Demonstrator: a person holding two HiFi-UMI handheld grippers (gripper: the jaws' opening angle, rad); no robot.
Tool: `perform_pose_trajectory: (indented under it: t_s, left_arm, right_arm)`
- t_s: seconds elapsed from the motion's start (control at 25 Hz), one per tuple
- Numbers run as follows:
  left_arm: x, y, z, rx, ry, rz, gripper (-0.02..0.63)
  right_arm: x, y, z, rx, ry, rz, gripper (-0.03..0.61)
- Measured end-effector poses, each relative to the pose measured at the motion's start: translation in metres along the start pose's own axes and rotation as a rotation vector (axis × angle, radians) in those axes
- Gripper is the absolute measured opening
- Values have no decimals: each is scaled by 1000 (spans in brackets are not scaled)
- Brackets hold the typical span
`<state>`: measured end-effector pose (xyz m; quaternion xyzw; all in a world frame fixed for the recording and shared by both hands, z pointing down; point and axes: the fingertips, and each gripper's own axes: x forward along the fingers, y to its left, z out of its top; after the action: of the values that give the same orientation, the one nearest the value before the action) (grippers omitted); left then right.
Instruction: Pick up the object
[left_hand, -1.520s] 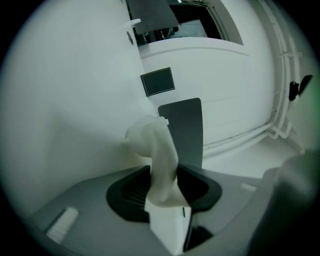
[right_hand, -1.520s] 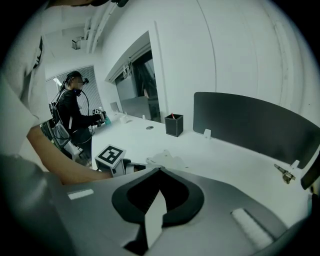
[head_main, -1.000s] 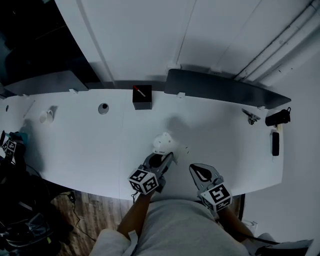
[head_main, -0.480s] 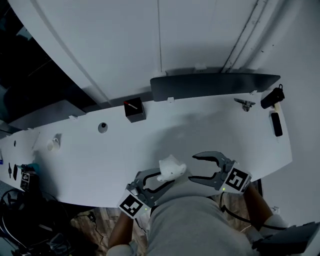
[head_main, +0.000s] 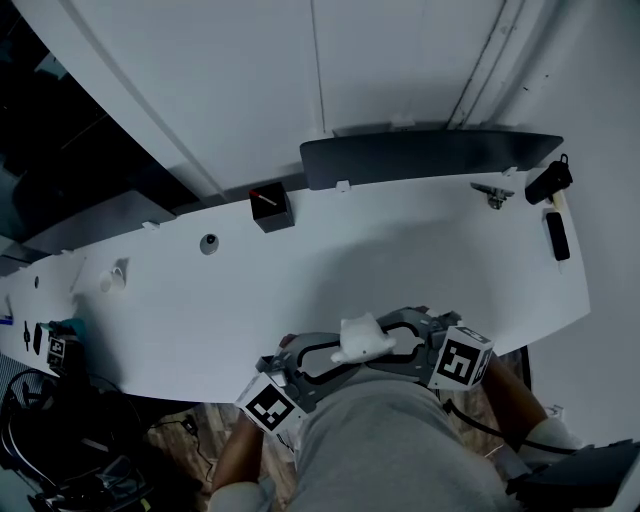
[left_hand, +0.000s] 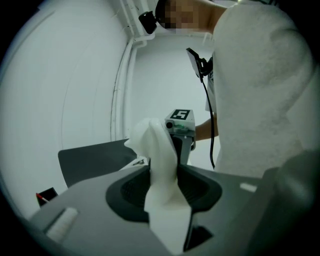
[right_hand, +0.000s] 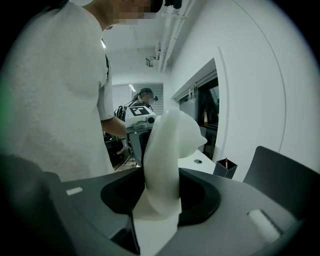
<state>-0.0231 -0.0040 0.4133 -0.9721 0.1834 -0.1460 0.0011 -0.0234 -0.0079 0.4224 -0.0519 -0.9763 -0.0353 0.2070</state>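
Low at centre, jaws of the left gripper (head_main: 340, 353) clamp the white object (head_main: 362, 340) as the right gripper (head_main: 392, 346) is closing on it — likely a handover.

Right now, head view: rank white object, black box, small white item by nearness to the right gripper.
1. White object, between the right gripper's closing jaws.
2. Black box, table's back edge.
3. Small white item, far left.

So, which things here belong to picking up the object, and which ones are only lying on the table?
In the job: white object, left tool gripping it, right tool closing its jaws around it.
Lying about: black box, small metal part, black bar, small white item.
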Motion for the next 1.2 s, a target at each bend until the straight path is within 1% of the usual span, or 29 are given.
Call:
perform_pose_trajectory:
  t_s: [0.12,0.2,0.28,0.32,0.36,0.48,0.56,0.6,0.68,0.76,0.8,0.84,0.92,1.0,1.12,1.2]
  left_arm:
    - [2,1,-2,15,6,14,167]
    - [-6,10,-1,43,3,68,135]
    - [-20,29,-3,50,-2,167,18]
    - [-27,38,-7,43,6,222,2]
    - [-32,46,-12,35,23,275,2]
    - [-36,62,-27,32,90,435,2]
    - [-34,68,-34,22,112,552,0]
    - [-34,71,-37,4,111,616,0]
    - [-34,76,-41,-60,84,740,0]
    - [-32,75,-49,-147,68,827,0]
    - [-29,72,-53,-183,66,843,0]
    - [-24,68,-56,-201,65,841,0]
    - [-15,62,-56,-186,64,813,0]
    - [-12,60,-51,-157,58,796,0]
    - [-14,62,-45,-151,36,801,0]
    - [-16,65,-45,-159,47,814,0]
  right_arm:
    - [-6,-1,-7,11,5,-17,187]
    - [-17,-9,-14,32,25,-55,184]
    - [-29,-23,-22,62,43,-131,181]
    - [-34,-30,-24,81,40,-178,179]
    - [-38,-37,-25,90,41,-223,178]
    - [-41,-49,-22,75,46,-333,177]
    - [-38,-53,-18,63,41,-401,175]
    - [-36,-55,-18,54,46,-437,175]
    - [-32,-56,-18,35,58,-502,173]
    - [-29,-57,-17,45,37,-542,172]
    - [-28,-57,-17,65,17,-551,172]
    - [-28,-57,-17,91,-4,-557,170]
    - [-28,-57,-18,139,-43,-568,170]
    - [-27,-56,-21,160,-59,-583,169]
    - [-29,-57,-22,145,-33,-609,167]
    - [-29,-59,-21,179,-54,-638,167]
